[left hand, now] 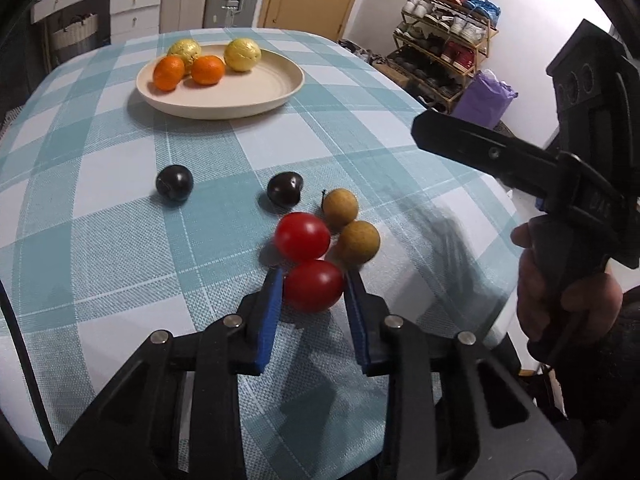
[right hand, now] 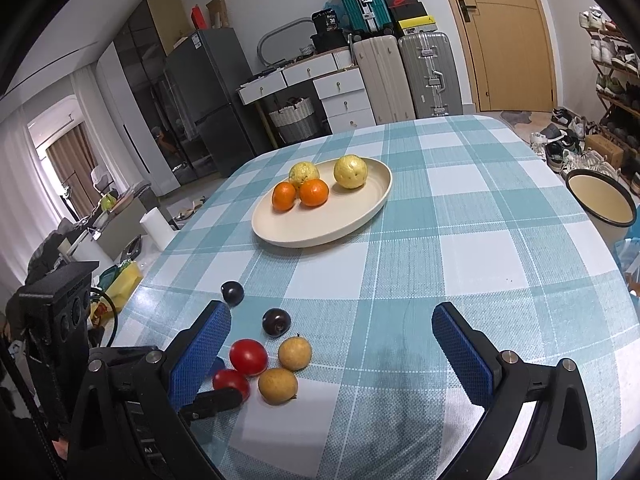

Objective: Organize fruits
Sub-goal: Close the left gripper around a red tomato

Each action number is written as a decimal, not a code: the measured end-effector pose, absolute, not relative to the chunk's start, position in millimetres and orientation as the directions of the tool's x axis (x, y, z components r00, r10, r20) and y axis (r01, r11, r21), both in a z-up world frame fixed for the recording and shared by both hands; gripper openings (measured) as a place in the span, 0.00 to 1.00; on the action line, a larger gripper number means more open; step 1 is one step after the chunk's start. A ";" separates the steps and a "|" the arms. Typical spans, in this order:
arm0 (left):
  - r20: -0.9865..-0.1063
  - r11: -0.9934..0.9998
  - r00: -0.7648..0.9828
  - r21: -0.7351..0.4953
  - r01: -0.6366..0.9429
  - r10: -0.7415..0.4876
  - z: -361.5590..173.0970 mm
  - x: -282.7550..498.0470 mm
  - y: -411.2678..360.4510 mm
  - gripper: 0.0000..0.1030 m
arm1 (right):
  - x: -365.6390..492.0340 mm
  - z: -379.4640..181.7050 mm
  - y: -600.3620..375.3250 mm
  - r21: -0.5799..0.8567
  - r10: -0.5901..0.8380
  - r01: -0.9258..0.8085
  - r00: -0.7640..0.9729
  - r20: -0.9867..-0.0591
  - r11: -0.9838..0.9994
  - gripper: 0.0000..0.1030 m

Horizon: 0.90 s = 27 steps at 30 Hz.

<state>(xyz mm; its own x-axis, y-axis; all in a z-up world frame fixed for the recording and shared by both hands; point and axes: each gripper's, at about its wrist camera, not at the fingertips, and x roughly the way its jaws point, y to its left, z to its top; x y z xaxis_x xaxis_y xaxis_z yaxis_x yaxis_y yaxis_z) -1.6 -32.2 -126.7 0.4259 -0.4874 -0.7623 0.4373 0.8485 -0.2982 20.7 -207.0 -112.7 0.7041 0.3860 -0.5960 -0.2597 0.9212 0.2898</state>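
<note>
On the checked tablecloth lie two red tomatoes, two tan round fruits (left hand: 340,207) and two dark plums (left hand: 174,182). My left gripper (left hand: 313,280) is shut on the near tomato (left hand: 313,286), its blue pads against both sides, on the cloth. The other tomato (left hand: 302,236) touches it from behind. Farther back, a cream plate (left hand: 248,96) holds two oranges (left hand: 207,69) and two yellow fruits (left hand: 242,54). My right gripper (right hand: 330,312) hovers open above the cloth, right of the fruit cluster (right hand: 248,357), with nothing between its fingers. The held tomato (right hand: 230,383) shows partly behind its left finger.
A person's hand (left hand: 560,292) grips the right tool's handle at the table's right edge. Beyond the table stand a shoe rack (left hand: 444,28), suitcases (right hand: 424,76) and a fridge (right hand: 208,100). A round basin (right hand: 600,204) sits off the right edge.
</note>
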 end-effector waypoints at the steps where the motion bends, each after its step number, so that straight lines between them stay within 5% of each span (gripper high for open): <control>1: -0.762 0.844 0.417 -0.310 0.437 -0.496 -126.7 -1.3 -31.0 0.27 | 20.7 -113.2 -206.9 0.291 0.387 -0.260 0.703 -0.597 0.921 1.00; 27: -0.713 0.878 0.516 -0.344 0.332 -0.474 -109.1 13.1 29.6 0.27 | 44.2 -134.3 -169.0 0.315 0.466 -0.346 0.596 -0.654 0.884 1.00</control>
<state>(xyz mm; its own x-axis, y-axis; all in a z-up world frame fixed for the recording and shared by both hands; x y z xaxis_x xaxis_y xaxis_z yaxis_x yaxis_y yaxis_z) 13.1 29.6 -109.1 0.5163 -0.4743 -0.7131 0.3318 0.8784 -0.3440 44.2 -169.0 -134.3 0.5959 0.4665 -0.6537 -0.3458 0.8837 0.3153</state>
